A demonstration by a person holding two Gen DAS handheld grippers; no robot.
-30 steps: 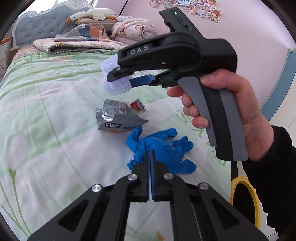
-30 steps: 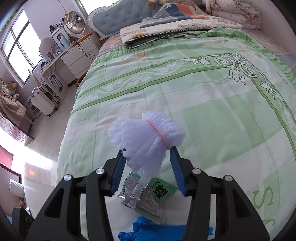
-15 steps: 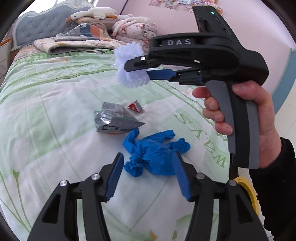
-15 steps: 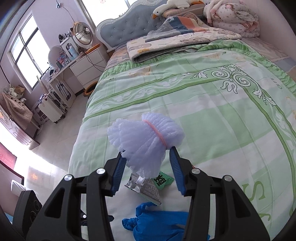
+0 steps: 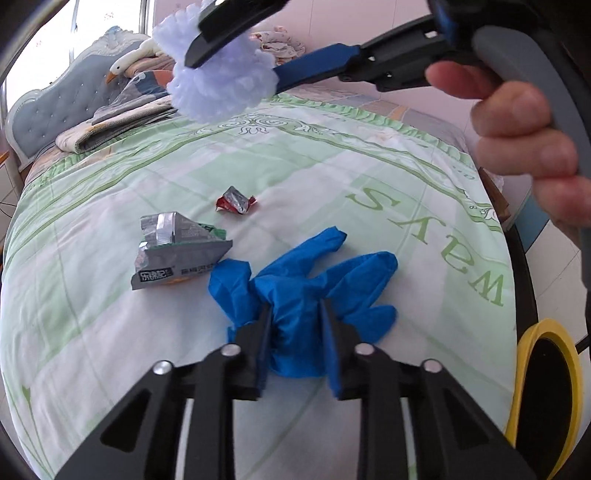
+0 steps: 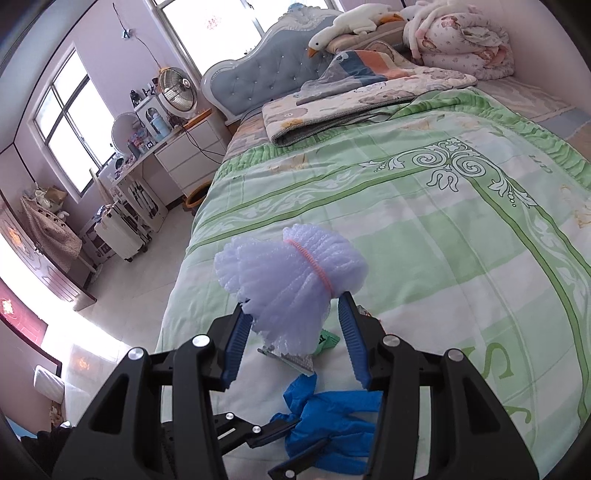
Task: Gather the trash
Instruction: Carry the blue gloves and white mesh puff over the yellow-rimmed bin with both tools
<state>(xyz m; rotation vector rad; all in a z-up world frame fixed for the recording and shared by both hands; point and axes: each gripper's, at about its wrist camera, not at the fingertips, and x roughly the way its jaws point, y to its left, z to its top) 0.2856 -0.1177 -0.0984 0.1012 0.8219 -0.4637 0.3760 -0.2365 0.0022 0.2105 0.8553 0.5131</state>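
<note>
A crumpled blue glove (image 5: 306, 291) lies on the green and white bedspread (image 5: 110, 206). My left gripper (image 5: 297, 354) is open, its fingers on either side of the glove's near end; both also show in the right wrist view (image 6: 332, 424). A silver snack wrapper (image 5: 177, 251) and a small red wrapper (image 5: 236, 203) lie beyond the glove. My right gripper (image 6: 295, 347) is shut on a white foam net (image 6: 291, 280) bound with a pink rubber band, held up above the bed; it also shows in the left wrist view (image 5: 221, 77).
A yellow-rimmed bin (image 5: 546, 373) stands past the bed's right edge. Folded quilts (image 6: 369, 92) and a plush goose (image 6: 354, 22) lie by the headboard. A suitcase (image 6: 122, 232), a desk and a fan (image 6: 177, 92) stand on the floor to the bed's left.
My left gripper opened from shut, moved forward and now straddles the blue glove. My right gripper lifted the foam net higher above the bed.
</note>
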